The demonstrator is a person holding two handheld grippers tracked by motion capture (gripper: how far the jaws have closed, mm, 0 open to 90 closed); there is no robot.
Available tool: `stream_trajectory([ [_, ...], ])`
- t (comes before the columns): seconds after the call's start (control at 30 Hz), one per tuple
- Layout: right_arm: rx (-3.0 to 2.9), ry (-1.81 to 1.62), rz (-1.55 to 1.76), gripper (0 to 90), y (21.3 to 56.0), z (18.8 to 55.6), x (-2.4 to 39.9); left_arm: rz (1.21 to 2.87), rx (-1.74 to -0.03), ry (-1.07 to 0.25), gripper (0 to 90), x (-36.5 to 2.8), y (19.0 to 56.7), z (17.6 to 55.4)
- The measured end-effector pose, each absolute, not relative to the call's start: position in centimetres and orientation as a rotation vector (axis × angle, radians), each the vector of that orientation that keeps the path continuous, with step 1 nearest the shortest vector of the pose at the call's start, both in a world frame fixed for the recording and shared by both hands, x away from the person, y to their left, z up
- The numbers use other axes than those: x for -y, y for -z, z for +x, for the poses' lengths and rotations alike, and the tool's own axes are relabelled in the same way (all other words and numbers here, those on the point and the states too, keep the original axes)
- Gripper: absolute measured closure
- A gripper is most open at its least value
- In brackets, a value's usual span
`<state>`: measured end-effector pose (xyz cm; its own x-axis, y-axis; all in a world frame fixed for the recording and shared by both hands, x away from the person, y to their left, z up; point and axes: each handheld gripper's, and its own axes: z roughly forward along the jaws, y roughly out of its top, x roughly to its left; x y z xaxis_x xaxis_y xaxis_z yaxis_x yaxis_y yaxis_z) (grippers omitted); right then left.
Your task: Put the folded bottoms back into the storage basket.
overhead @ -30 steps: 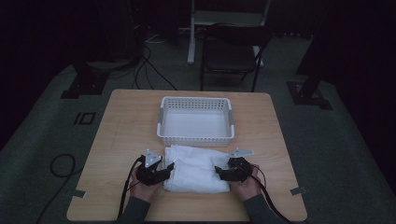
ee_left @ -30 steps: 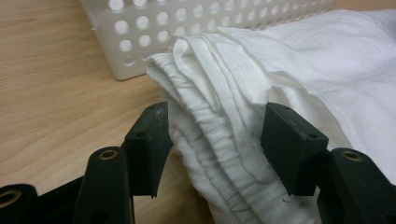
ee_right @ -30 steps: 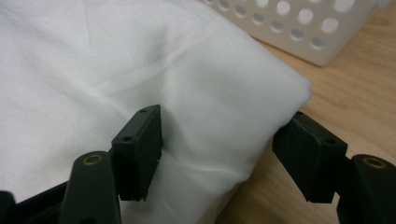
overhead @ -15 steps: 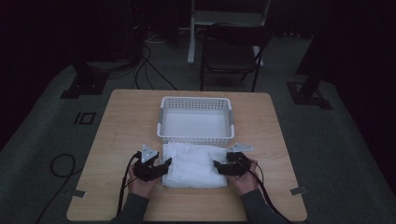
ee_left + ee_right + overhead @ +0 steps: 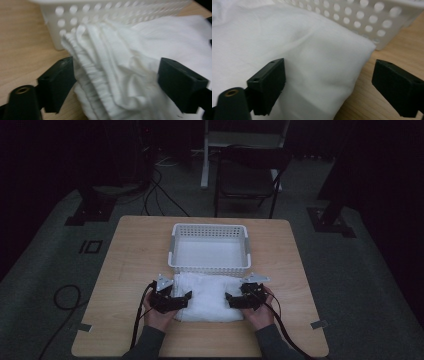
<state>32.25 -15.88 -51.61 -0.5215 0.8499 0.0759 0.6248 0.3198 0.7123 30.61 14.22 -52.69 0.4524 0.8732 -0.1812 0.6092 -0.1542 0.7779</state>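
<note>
Both grippers' jaws have just spread; the folded white cloth (image 5: 209, 290) lies loose between each pair.

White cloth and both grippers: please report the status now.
Left gripper and right gripper: jaws just opened, wide. Folded white cloth on table, ends between jaws, unclamped. Basket directly behind, empty.

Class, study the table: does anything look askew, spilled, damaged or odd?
Nothing is spilled or damaged. The folded white cloth lies before the basket; its left end is bunched in uneven folds, while its right end is smooth.
</note>
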Motion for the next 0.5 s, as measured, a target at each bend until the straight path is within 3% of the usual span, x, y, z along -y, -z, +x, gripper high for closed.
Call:
stream_trajectory([
  [0.3,-2.317,-1.016,1.403,9.7,53.0,33.3,16.0,1.88,-1.253,-0.377,9.8,-14.4,54.3,31.4],
  [0.5,-2.351,-1.064,1.469,9.4,53.7,33.9,16.5,1.847,-1.274,-0.253,9.7,-15.1,55.1,31.9],
])
